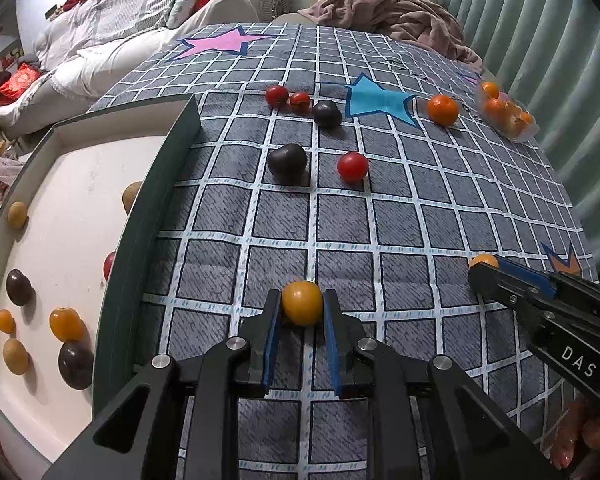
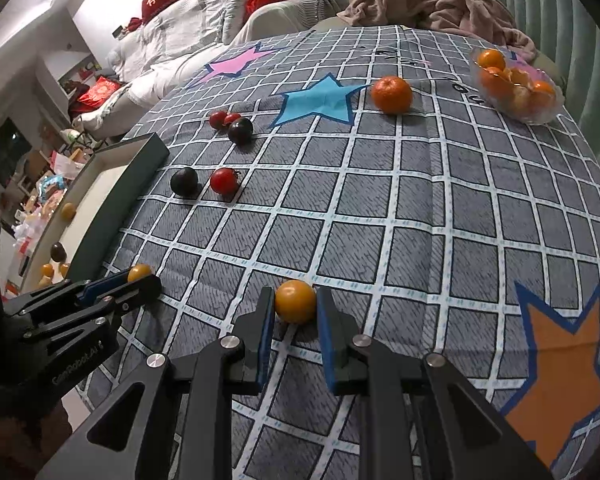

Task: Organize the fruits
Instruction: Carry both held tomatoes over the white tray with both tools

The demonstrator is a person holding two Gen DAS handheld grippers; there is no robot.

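- Left gripper point(image 1: 302, 310) is clamped on a yellow-orange fruit point(image 1: 302, 303) just above the checked cloth point(image 1: 420, 208); the dark-walled tray point(image 1: 140, 240) lies close on its left
- Right gripper point(image 2: 296, 306) is closed around a second yellow-orange fruit point(image 2: 295, 301), also over the cloth
- Further out: two dark plums point(image 1: 287, 162), three red tomatoes point(image 1: 352, 167) and a loose mandarin point(image 1: 442, 109) lie on the cloth; beyond, a clear bowl point(image 2: 540, 114) holds mandarins
- The tray already contains yellow, brown and dark fruits point(image 1: 65, 323)
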